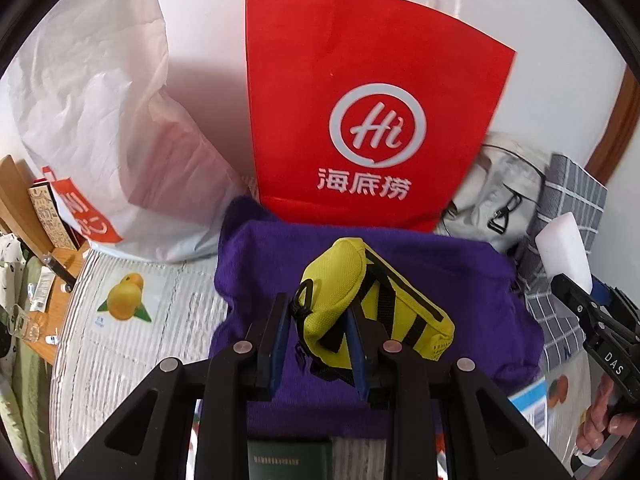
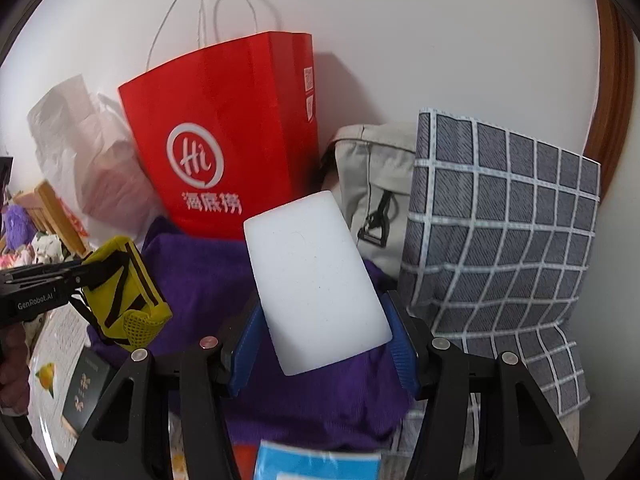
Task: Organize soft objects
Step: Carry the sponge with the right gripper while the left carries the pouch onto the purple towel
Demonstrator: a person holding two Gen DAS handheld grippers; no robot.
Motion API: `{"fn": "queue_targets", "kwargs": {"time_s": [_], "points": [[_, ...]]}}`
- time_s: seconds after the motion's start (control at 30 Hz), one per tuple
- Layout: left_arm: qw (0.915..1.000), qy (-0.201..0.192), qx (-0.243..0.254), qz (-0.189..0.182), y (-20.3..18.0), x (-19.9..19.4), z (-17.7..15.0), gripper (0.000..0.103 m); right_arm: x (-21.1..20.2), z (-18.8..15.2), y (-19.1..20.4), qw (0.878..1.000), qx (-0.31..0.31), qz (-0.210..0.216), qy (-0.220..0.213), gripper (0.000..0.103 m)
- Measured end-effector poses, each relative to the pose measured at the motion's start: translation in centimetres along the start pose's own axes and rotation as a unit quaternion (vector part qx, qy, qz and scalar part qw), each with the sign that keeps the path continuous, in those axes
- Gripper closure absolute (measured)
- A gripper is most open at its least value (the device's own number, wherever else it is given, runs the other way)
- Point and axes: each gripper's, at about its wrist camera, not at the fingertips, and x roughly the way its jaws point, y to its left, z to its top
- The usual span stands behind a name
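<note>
Yellow pouch (image 1: 376, 304) with black straps, pinched in left gripper (image 1: 320, 320); jaws narrow, blue pads (image 1: 280, 332) pressing fabric at its near end, pouch lifted above purple cloth (image 1: 460, 276). White foam block (image 2: 316, 280) clamped upright in right gripper (image 2: 324, 344), jaws mid-wide, blue pads (image 2: 404, 352) flush on both sides, also above purple cloth.

Places relative to red paper bag (image 1: 368, 100) with white "Hi" logo and white cord handles, standing against white wall:
- purple cloth spread just in front, touching its base.
- white plastic bag (image 1: 92, 120) to its left, crumpled, leaning on wall.
- beige canvas bag (image 2: 372, 184) with black buckle to its right, close beside.
- grey checked cloth (image 2: 500, 220) further right, propped up past canvas bag.
- white quilted cover (image 1: 132, 320) with orange-fruit print in front and left, under purple cloth.
- dark green booklet (image 2: 86, 396) in front, near edge of purple cloth, lying flat.
- blue packet (image 2: 316, 466) in front, at bottom of right wrist view, partly cut off.

Part of a hand (image 1: 604, 420) on right gripper's handle, seen at right edge of left wrist view.
</note>
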Motion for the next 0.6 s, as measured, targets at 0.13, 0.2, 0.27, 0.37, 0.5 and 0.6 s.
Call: {"fn": "queue_targets", "kwargs": {"time_s": [0.13,0.2,0.27,0.37,0.5,0.6], "points": [[0.9999,0.013,-0.005,0.001,0.6,2.4,0.7,0.077,2.5,0.0,-0.4,1.0,0.009,0.004,0.015,0.045],[0.9996,0.023,-0.015,-0.004,1.1,3.9,0.9,0.077,4.3,-0.3,-0.6,0.999,0.012,0.006,0.037,0.045],[0.999,0.033,-0.026,-0.012,1.5,5.4,0.9,0.077,5.8,-0.5,-0.7,0.998,0.008,0.004,0.059,0.045],[0.9979,0.058,-0.029,-0.008,1.8,7.8,0.9,0.077,7.5,-1.2,-0.9,0.996,0.003,0.009,0.085,0.045],[0.9972,0.067,-0.03,-0.008,2.2,9.3,0.9,0.077,9.7,-2.2,-0.4,0.992,-0.003,0.015,0.123,0.045],[0.9973,0.064,-0.035,-0.008,2.4,10.0,1.0,0.077,10.9,-2.6,0.3,0.991,-0.017,0.014,0.135,0.045]]}}
